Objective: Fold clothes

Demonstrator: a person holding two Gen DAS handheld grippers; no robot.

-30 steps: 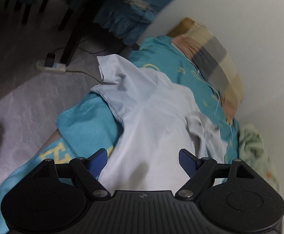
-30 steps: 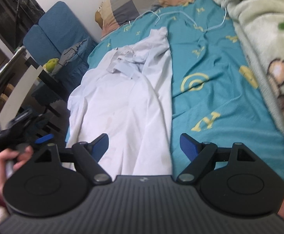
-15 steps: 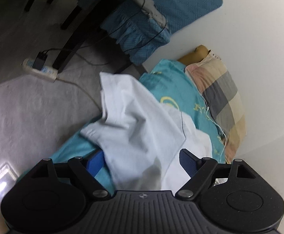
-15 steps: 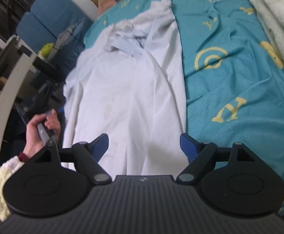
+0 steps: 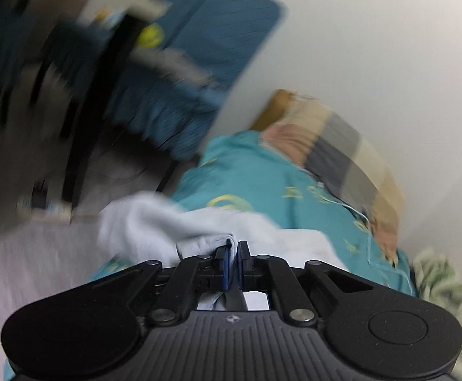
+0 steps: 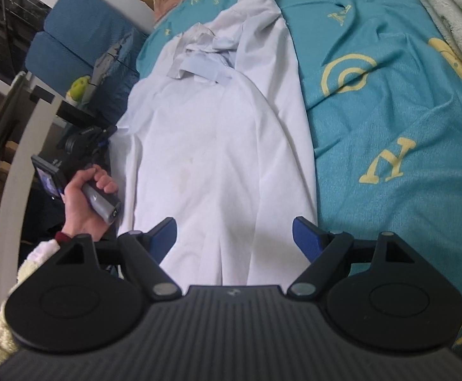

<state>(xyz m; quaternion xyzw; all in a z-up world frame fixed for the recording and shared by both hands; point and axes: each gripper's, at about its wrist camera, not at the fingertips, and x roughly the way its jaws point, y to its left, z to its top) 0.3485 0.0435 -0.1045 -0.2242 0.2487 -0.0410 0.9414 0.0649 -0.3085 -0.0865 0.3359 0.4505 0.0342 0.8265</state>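
Note:
A white shirt (image 6: 218,133) lies lengthwise on the teal bedsheet (image 6: 390,111), collar towards the pillow. My left gripper (image 5: 232,254) has its jaws closing, and the blue pads pinch a bunched fold of the shirt (image 5: 154,228) at its left edge. In the right wrist view that left gripper (image 6: 108,131) sits at the shirt's left side, held by a hand (image 6: 81,200). My right gripper (image 6: 234,235) stands open just above the shirt's near hem, with nothing gripped between its fingers.
A checked pillow (image 5: 336,146) lies at the head of the bed by the wall. A cream fleece blanket (image 6: 447,6) runs along the right side. A blue chair (image 6: 72,41) and a dark desk stand left of the bed, over grey floor.
My left gripper swung along the shirt's left edge and shut on a fold of it. My right gripper came lower over the hem and stayed open.

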